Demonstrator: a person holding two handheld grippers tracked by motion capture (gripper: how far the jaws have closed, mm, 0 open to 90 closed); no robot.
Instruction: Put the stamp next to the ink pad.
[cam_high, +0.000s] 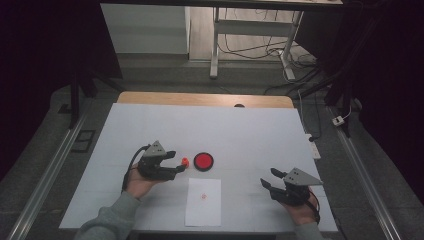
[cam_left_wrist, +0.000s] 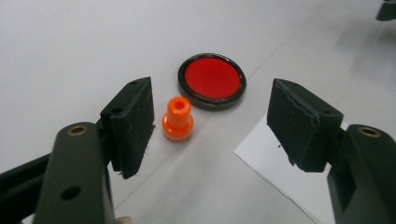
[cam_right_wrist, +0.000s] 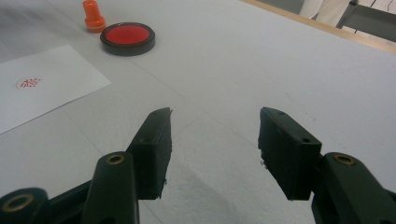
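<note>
The orange stamp (cam_left_wrist: 177, 119) stands upright on the table (cam_high: 260, 135), just beside the left gripper's (cam_left_wrist: 210, 126) left jaw, between the spread jaws and the red ink pad (cam_left_wrist: 211, 80). Its long axis is vertical, hollow top up. The right gripper (cam_right_wrist: 215, 144) hangs spread, well apart from the paper (cam_high: 203, 201).

red stamped mark on paper sheet (cam_right_wrist: 44, 88), characters too small to read
</note>
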